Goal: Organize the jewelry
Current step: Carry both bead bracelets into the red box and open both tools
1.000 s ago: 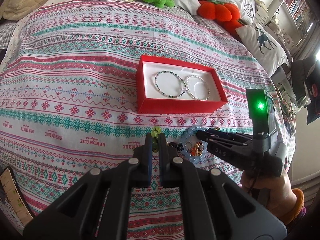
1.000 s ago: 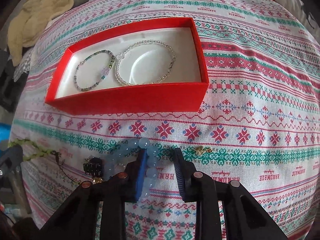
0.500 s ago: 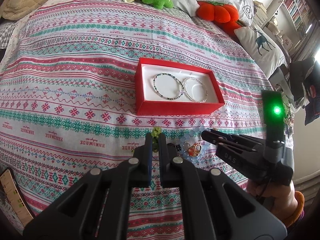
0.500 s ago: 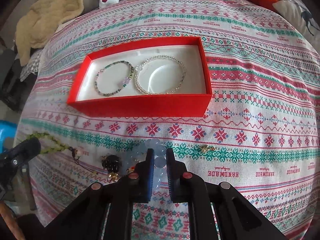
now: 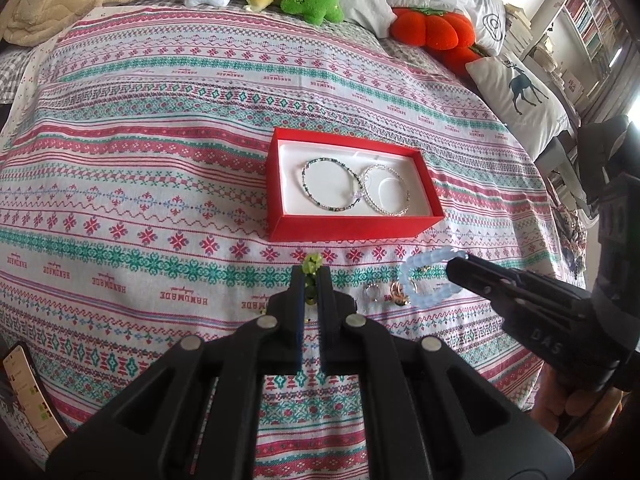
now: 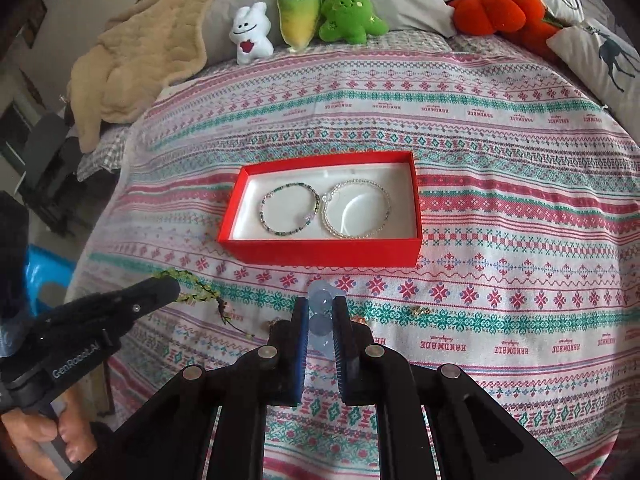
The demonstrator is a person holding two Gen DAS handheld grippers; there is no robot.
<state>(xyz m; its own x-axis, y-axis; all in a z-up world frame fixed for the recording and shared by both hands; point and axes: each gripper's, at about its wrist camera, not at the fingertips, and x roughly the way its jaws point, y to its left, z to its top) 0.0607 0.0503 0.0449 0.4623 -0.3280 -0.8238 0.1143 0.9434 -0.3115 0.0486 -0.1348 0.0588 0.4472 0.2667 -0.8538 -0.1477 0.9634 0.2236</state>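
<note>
Red cardboard forms the open jewelry box (image 6: 320,254), which is set near the middle of the patterned bedspread (image 6: 500,128), its white lining holding two bracelets side by side: a dark green beaded bracelet (image 6: 289,214) on the left and a clear beaded bracelet (image 6: 357,214) on the right, the two touching. A pale blue beaded bracelet (image 5: 430,278) is clamped between the fingers of the right gripper (image 6: 320,312) and is held clear of the bedspread, in front of the box's near wall; the jaws have just been closing onto its beads. A yellow-green beaded strand (image 6: 196,290) is pinched in the tightly closed left gripper (image 5: 311,276), and its loose end is trailed over the cloth. A silver ring (image 5: 372,291) and a gold piece (image 5: 399,294) are left on the bedspread between the two grippers. Plush toys (image 6: 304,16) are lined along the far edge, beside a beige blanket (image 6: 140,60) at the far left corner.
</note>
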